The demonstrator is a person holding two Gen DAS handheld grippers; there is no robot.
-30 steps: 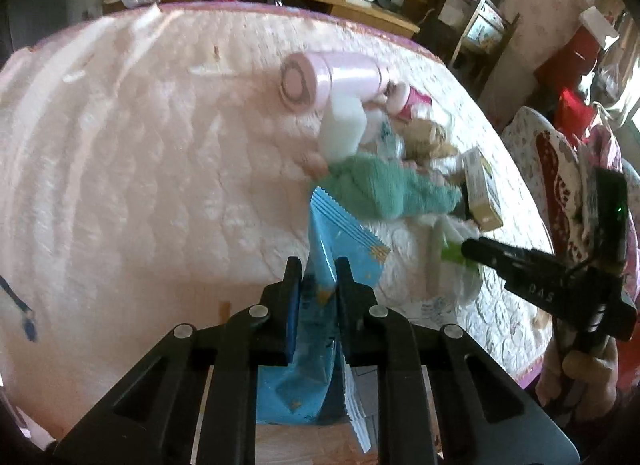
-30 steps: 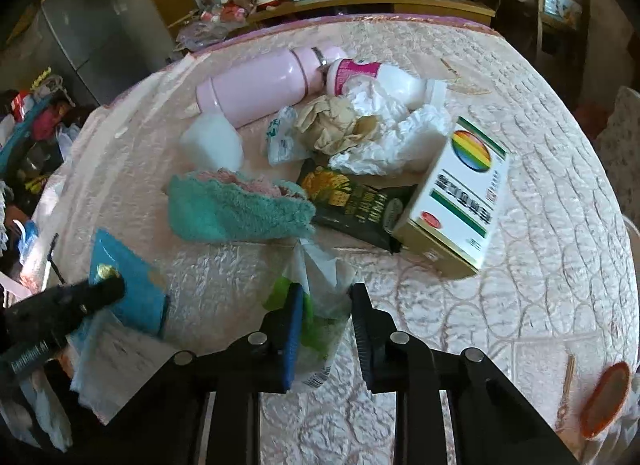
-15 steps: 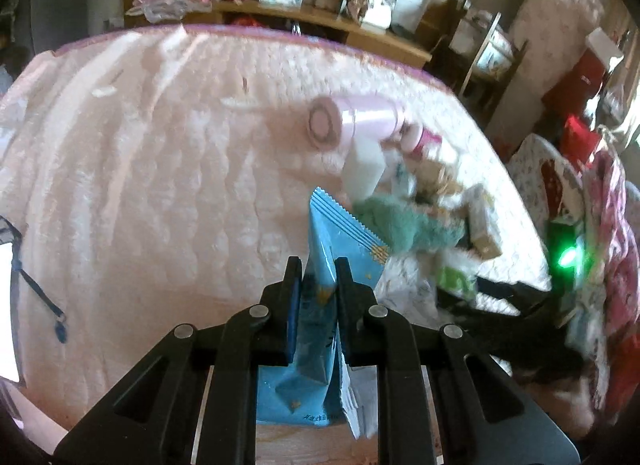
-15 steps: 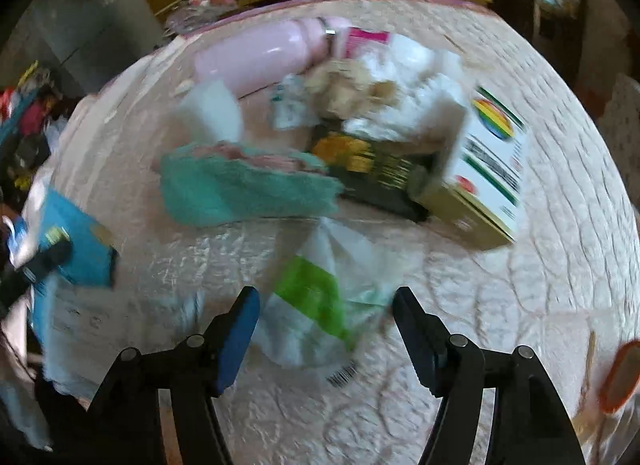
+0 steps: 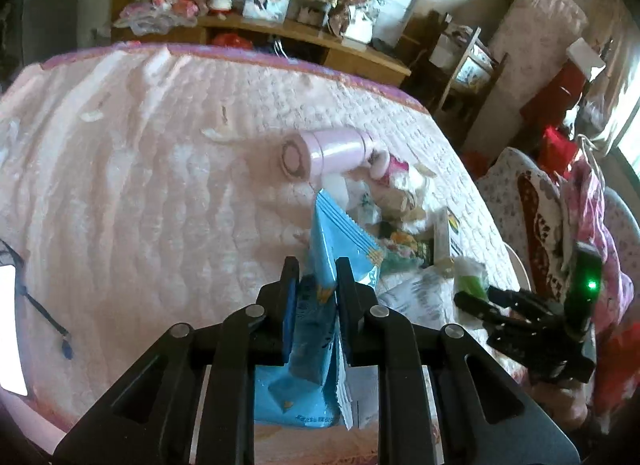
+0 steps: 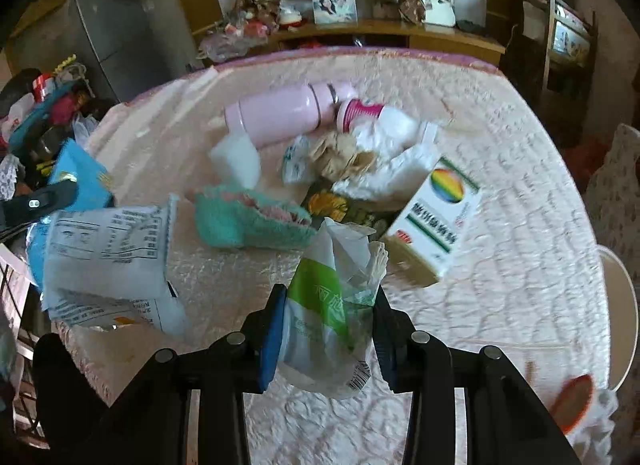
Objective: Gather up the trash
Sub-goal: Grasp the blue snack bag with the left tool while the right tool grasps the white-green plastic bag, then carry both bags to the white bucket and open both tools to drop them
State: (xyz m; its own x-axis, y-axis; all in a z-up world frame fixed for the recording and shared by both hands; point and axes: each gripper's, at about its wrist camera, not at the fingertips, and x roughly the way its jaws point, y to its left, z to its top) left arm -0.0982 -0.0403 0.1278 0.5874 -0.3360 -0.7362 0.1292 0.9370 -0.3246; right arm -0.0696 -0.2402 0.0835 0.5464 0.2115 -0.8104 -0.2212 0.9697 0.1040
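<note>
Holding one piece of litter in each tool, the person appears midway through gathering trash from a table with a pink quilted cover. The left gripper is clamped narrowly on a blue snack wrapper, which stands on edge between the fingers at lower centre of the left wrist view; a white printed wrapper hangs with it, seen at left of the right wrist view. The right gripper sits at a medium gap, its pads pressed against both sides of a crumpled green-and-white plastic bag at lower centre; the bag looks gripped and raised off the cover, probably for carrying away. Remaining clutter lies grouped mid-frame: pink thermos, white bottle with pink cap, crumpled brown paper, teal knit cloth, dark snack packet, and white carton with rainbow logo. No bin is visible.
</note>
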